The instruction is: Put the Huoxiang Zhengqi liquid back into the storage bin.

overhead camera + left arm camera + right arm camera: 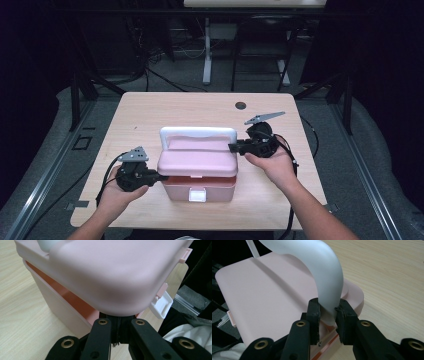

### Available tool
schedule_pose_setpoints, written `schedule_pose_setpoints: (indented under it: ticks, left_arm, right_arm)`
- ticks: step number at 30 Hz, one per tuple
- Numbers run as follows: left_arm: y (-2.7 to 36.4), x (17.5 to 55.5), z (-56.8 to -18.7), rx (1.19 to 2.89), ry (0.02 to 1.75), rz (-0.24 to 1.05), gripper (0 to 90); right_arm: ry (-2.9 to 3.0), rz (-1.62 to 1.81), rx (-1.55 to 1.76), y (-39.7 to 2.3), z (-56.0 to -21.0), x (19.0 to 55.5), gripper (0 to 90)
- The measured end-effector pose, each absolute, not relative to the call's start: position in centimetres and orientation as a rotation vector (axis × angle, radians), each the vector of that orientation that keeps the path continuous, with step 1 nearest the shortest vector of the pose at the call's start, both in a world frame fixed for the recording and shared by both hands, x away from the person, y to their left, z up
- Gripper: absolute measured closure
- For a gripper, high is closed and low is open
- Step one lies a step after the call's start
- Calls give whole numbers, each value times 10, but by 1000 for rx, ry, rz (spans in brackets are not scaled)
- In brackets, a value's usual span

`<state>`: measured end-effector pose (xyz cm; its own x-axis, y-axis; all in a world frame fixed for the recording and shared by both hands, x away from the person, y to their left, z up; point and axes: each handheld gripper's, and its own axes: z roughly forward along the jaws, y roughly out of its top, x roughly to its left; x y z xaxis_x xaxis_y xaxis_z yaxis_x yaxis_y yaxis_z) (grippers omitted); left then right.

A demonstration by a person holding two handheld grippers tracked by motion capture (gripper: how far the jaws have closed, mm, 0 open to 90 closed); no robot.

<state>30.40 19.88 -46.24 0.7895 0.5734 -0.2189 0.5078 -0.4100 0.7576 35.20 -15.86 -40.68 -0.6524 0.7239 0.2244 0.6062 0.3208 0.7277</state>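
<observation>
Right gripper view shows the right gripper point(327, 312) with its jaws pinched on the white handle point(324, 277) of a pink lidded box point(199, 167). The left gripper point(119, 326) has its jaws nearly together under the raised lid's point(112, 272) corner. The box sits centrally near the wooden table's point(150, 110) front edge.

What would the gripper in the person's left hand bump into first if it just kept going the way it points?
Almost at once, the pink box: the left gripper points at its side, jaws right under the lid's raised corner. Whether they already touch it is hard to judge.
</observation>
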Motion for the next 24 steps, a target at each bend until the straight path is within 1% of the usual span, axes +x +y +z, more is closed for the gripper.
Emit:
schedule_pose_setpoints:
  ticks: [16,24]
  left_arm:
    - [197,303,-466,2086,805,88,899]
    - [196,303,-464,2083,804,95,899]
  right_arm:
    - [2450,1233,1239,-159,-410,351,733]
    - [2432,1244,1242,-164,-408,350,691]
